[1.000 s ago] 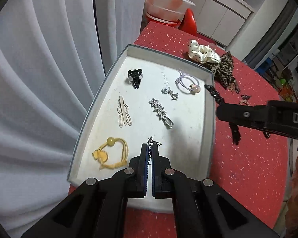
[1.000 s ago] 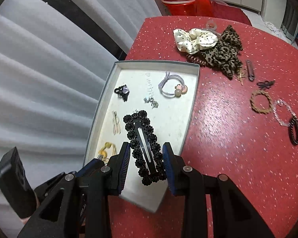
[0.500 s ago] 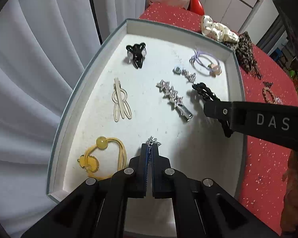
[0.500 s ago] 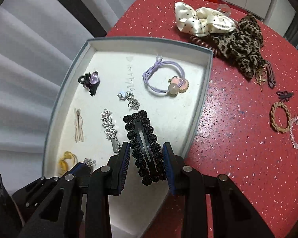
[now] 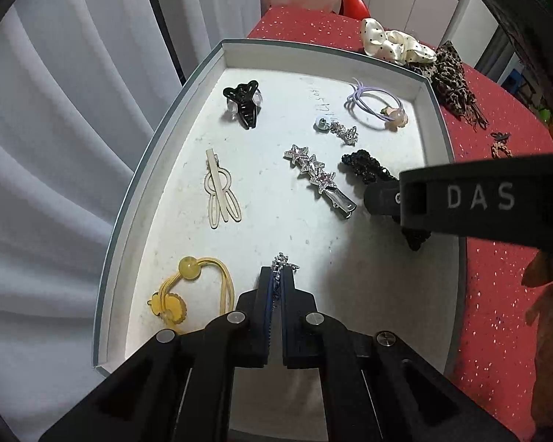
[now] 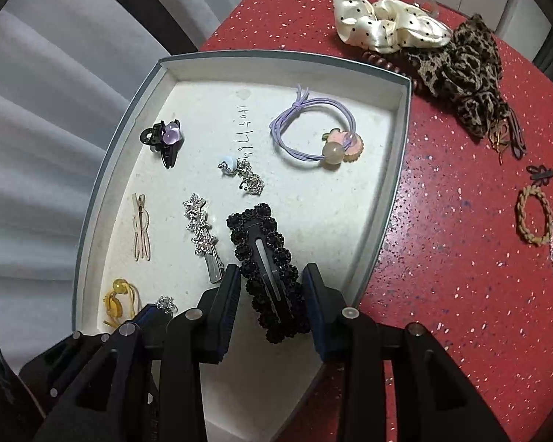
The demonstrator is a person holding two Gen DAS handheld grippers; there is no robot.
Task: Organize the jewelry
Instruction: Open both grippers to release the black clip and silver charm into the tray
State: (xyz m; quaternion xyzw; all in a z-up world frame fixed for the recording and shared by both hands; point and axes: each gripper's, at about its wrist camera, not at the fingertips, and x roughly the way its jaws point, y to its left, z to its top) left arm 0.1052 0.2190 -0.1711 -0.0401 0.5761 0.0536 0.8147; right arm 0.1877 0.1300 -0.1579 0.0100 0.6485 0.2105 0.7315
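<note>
A white tray (image 5: 173, 118) (image 6: 394, 140) lies on the red table. My left gripper (image 5: 276, 276) is shut on a small silver rhinestone piece (image 5: 282, 261) low over the tray's near part; it also shows in the right wrist view (image 6: 164, 302). My right gripper (image 6: 271, 276) holds a black beaded snap clip (image 6: 267, 265) between its fingers over the tray's right side; the clip (image 5: 365, 164) sits just right of a silver star clip (image 5: 319, 176).
In the tray lie a yellow hair tie (image 5: 188, 291), a cream rabbit clip (image 5: 219, 191), a black claw clip (image 5: 243, 105), a purple hair tie (image 6: 313, 132) and a silver earring (image 6: 245, 175). Scrunchies (image 6: 387, 22) and bracelets (image 6: 534, 217) lie on the table to the right.
Both grippers have moved forward and lower over the tray. The right gripper has carried the black clip from beyond the tray's right rim to beside the star clip.
</note>
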